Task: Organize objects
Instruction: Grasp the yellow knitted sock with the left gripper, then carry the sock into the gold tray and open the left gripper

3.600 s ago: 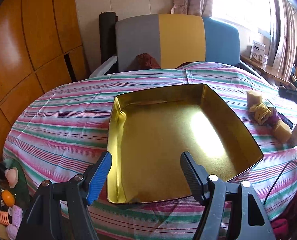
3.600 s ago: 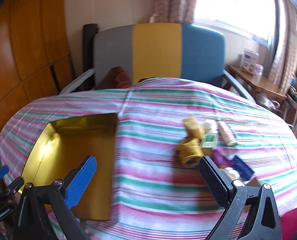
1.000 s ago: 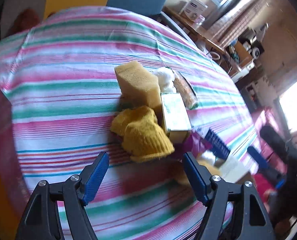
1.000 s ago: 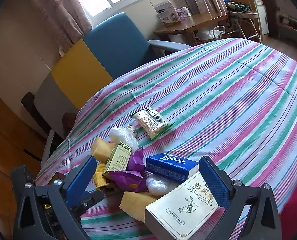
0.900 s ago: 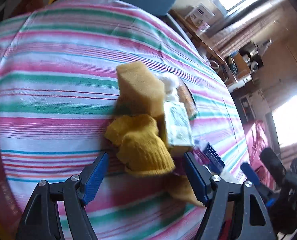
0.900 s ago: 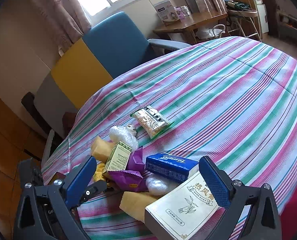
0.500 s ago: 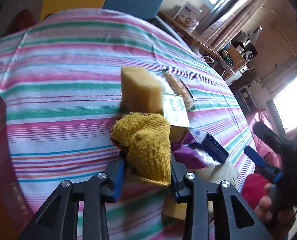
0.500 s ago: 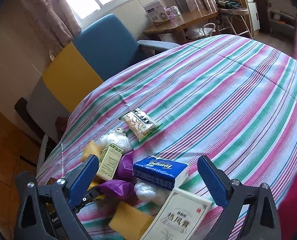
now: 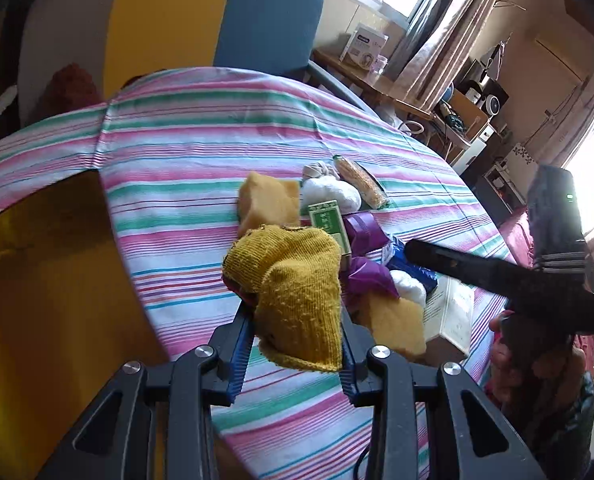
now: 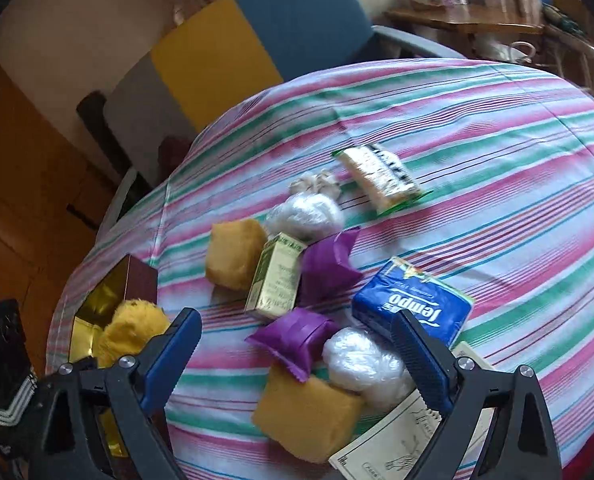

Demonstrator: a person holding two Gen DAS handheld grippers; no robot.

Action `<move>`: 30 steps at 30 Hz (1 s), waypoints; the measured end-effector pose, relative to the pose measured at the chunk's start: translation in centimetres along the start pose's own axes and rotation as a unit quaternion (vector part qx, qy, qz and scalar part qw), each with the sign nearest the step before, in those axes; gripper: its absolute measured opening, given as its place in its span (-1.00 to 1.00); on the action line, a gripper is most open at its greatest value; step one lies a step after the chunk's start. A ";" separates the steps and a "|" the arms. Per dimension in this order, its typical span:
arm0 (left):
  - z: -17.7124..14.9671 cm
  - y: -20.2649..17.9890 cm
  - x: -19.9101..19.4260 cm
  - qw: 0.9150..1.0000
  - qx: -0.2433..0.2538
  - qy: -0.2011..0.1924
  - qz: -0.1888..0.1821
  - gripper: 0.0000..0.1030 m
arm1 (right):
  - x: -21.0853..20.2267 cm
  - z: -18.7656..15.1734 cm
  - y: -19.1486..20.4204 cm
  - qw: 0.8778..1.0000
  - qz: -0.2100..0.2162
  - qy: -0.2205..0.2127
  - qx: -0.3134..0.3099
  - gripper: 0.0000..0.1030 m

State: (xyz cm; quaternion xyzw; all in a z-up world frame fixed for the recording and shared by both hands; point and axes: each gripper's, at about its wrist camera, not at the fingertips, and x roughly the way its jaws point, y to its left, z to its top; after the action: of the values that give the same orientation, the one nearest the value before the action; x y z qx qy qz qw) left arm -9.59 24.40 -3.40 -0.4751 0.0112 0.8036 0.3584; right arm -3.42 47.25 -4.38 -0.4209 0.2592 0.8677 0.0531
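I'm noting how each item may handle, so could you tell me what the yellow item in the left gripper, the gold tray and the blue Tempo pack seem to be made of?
Yellow item: knitted fabric, matte, with visible stitch loops, probably a sock or cloth.
Gold tray: likely metal, with a smooth gold sheen.
Blue Tempo pack: glossy plastic film, presumably around tissues.

The right gripper (image 10: 297,352) hangs wide open over purple packets (image 10: 293,338), yellow sponges (image 10: 305,420) and a blue tissue pack (image 10: 413,308) heaped near the striped table's (image 10: 497,152) front edge.
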 end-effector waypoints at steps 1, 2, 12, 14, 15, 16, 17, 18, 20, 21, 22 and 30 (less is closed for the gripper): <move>-0.2 0.5 -0.5 1.000 -0.002 -0.001 0.003 -0.29 | 0.5 -0.3 0.7 1.000 -0.003 0.013 -0.018 0.88; -0.3 1.0 -0.9 1.000 -0.005 -0.003 0.005 -0.29 | 0.7 -0.6 1.0 0.999 -0.008 0.018 -0.030 0.88; -2.8 10.5 -5.9 0.994 -0.049 -0.018 0.100 -0.29 | 2.3 -1.7 3.1 0.993 -0.022 0.057 -0.096 0.88; -3.1 13.4 -6.5 0.989 -0.066 -0.017 0.128 -0.29 | 2.6 -1.9 3.4 0.992 -0.028 0.065 -0.109 0.84; -3.2 14.8 -6.8 0.986 -0.072 -0.016 0.147 -0.29 | 2.7 -2.0 3.6 0.991 -0.028 0.068 -0.115 0.80; -3.2 16.3 -7.0 0.983 -0.075 -0.014 0.168 -0.29 | 2.9 -2.2 3.9 0.989 -0.028 0.071 -0.124 0.80; -3.1 17.8 -7.1 0.979 -0.078 -0.010 0.186 -0.29 | 2.9 -2.3 4.2 0.988 -0.029 0.072 -0.132 0.79; -3.0 19.1 -7.1 0.976 -0.083 -0.006 0.200 -0.29 | 2.9 -2.5 4.5 0.987 -0.030 0.075 -0.141 0.79; -2.9 21.2 -7.0 0.971 -0.091 0.003 0.221 -0.29 | 3.3 -2.7 4.9 0.984 -0.030 0.087 -0.153 0.79; -2.8 22.6 -6.8 0.968 -0.095 0.008 0.234 -0.29 | 3.6 -2.9 5.1 0.982 -0.030 0.096 -0.159 0.79; -2.8 23.5 -6.6 0.965 -0.098 0.011 0.242 -0.29 | 3.8 -3.1 5.3 0.980 -0.034 0.101 -0.165 0.79; -1.5 27.3 -5.0 0.953 -0.106 0.016 0.284 -0.24 | 4.6 -3.7 4.8 0.977 -0.048 0.121 -0.169 0.80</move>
State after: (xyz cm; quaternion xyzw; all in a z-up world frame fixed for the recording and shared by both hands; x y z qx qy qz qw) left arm -23.02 0.71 -9.21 -0.5001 0.0661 0.8612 0.0624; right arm -5.27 40.73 -7.83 -0.5373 0.0926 0.8383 -0.0091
